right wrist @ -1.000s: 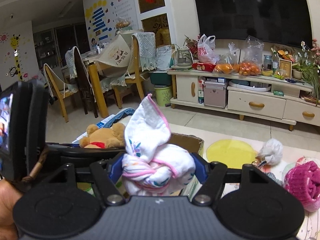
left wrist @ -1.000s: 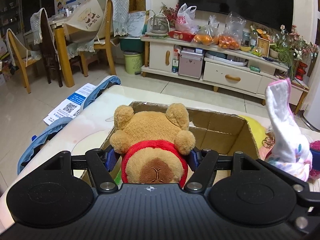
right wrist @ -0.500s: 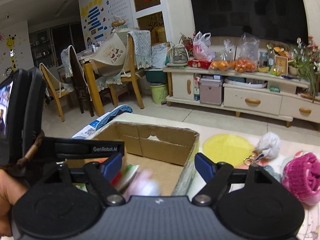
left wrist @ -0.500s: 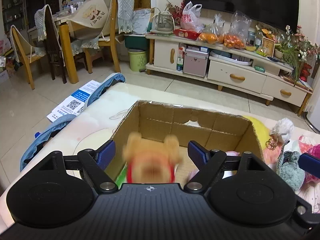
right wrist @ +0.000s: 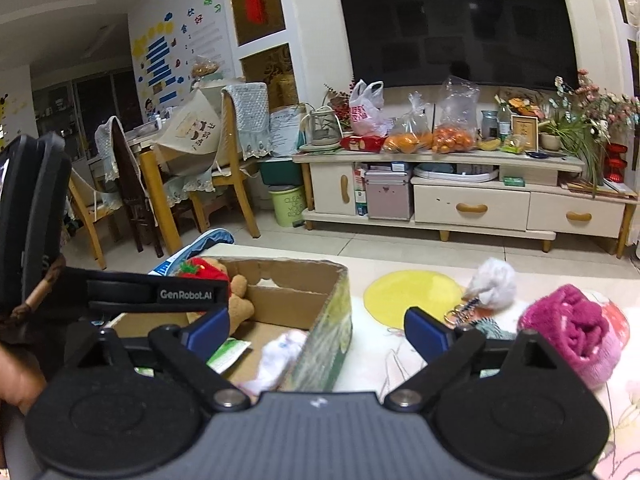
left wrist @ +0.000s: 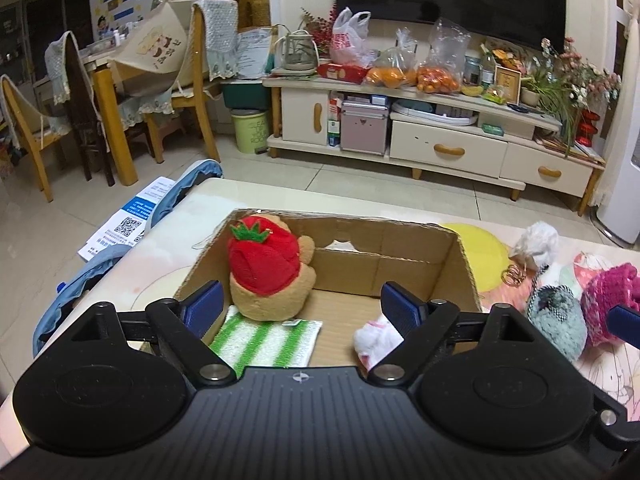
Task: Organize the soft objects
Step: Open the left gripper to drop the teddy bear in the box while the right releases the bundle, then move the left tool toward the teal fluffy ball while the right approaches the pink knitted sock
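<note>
Tongs on the left (left wrist: 302,304) and right (right wrist: 316,330) both gape wide and empty over the cardboard box (left wrist: 416,268) holding a plush bear (left wrist: 272,272).

White cloth bundle (left wrist: 375,339) half hidden behind jaws; blurred in right view.

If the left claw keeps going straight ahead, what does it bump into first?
Probably the teddy bear in the cardboard box, or the box's far wall just right of it. The open left claw points into the box, over the green-striped cloth. Depth is hard to judge.
</note>
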`<state>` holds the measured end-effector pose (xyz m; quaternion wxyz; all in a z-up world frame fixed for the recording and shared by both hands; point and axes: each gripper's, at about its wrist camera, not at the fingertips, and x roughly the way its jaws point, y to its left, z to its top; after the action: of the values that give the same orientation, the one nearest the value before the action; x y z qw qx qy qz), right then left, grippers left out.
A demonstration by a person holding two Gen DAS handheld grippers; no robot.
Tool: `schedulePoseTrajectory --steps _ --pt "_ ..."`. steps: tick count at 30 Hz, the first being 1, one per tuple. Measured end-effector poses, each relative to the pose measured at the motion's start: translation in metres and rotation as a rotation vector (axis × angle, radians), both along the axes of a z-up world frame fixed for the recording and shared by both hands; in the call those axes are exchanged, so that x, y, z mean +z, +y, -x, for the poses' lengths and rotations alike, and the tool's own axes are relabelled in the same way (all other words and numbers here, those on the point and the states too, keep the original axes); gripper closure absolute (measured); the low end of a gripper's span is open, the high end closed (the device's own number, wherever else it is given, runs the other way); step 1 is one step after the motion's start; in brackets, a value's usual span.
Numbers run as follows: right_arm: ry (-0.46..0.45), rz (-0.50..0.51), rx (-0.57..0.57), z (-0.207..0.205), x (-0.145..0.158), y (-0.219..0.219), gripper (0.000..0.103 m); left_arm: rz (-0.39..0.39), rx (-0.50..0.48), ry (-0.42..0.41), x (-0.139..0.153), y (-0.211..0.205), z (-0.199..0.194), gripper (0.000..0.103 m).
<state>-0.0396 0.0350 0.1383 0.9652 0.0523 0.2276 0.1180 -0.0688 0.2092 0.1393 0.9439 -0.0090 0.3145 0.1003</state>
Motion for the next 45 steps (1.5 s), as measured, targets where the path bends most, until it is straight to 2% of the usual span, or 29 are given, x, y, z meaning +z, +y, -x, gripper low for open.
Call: schedulePoseTrajectory --steps 10,20,45 --pt "0.003 -0.016 -0.023 0.009 -0.006 -0.014 0.009 -0.021 -0.040 0.000 -0.002 0.001 -0.002 0.000" --pt "-0.021 0.018 -0.031 0.018 -0.012 -0.020 0.009 -0.039 -0.070 0.003 -0.005 0.002 -0.003 0.000" --pt "-0.007 -0.027 -0.120 0.035 -0.035 -0.080 0.008 -0.087 -0.191 0.006 -0.013 -0.017 0.002 0.000"
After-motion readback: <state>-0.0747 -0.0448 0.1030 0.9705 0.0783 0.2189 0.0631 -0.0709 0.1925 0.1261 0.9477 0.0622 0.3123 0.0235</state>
